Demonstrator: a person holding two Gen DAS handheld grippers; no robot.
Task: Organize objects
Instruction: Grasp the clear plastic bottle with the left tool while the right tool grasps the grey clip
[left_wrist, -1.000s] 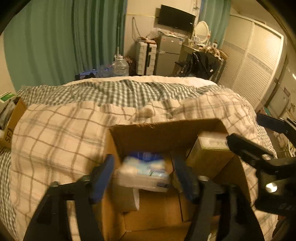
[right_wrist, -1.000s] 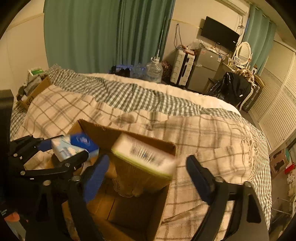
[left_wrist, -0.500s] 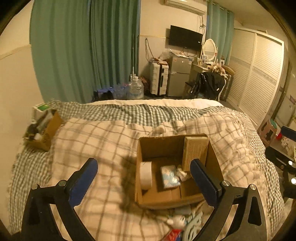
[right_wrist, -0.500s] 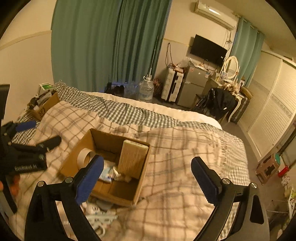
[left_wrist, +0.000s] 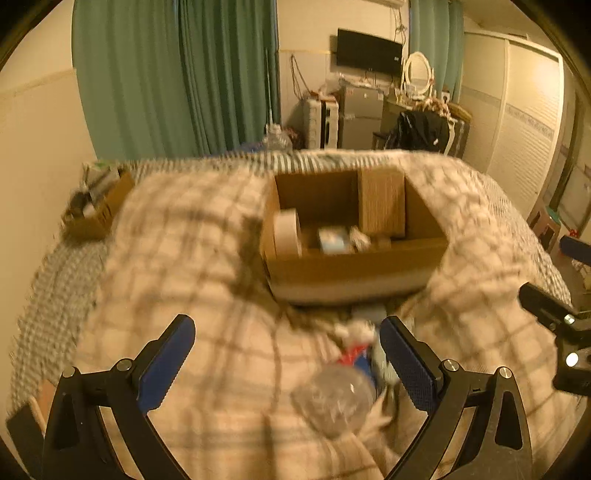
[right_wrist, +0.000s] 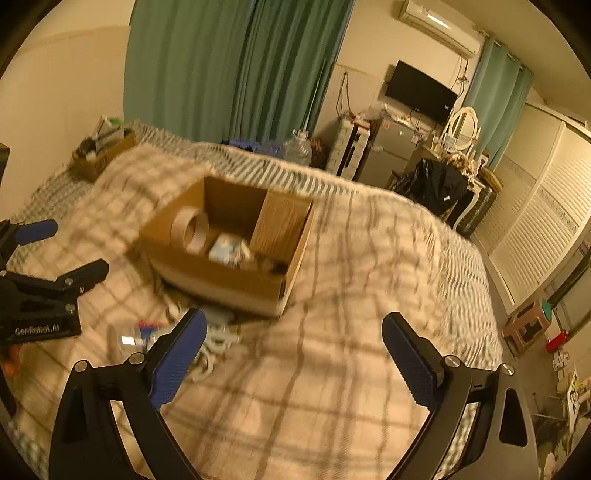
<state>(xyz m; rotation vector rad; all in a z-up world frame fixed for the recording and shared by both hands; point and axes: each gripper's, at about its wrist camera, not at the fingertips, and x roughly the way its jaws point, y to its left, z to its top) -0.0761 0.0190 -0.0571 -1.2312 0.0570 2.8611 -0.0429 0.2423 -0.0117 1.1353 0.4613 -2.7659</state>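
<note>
An open cardboard box (left_wrist: 354, 273) (right_wrist: 221, 277) sits on the plaid blanket. Inside it stand a tall tan carton (left_wrist: 382, 201) (right_wrist: 282, 225), a tape roll (left_wrist: 286, 232) (right_wrist: 190, 230) and a blue-white pack (left_wrist: 334, 240) (right_wrist: 225, 249). In front of the box lie loose items: a clear plastic bottle (left_wrist: 332, 397) (right_wrist: 129, 339), a red-blue packet (left_wrist: 356, 356) and white cable (right_wrist: 214, 339). My left gripper (left_wrist: 286, 365) hangs open over the blanket, the bottle below its gap. My right gripper (right_wrist: 293, 358) is open and empty, back from the box.
The plaid blanket (right_wrist: 351, 332) covers a bed. A second cardboard box (left_wrist: 98, 206) (right_wrist: 101, 155) with clutter sits at the far left edge. Green curtains, a fridge, a suitcase and a white wardrobe stand beyond the bed. A stool (right_wrist: 528, 325) is on the floor at right.
Both grippers let go of their items into the box, the left one opening wider, and pulled back from it. The blue-white pack and tan carton now rest inside, and loose items have come into view.
</note>
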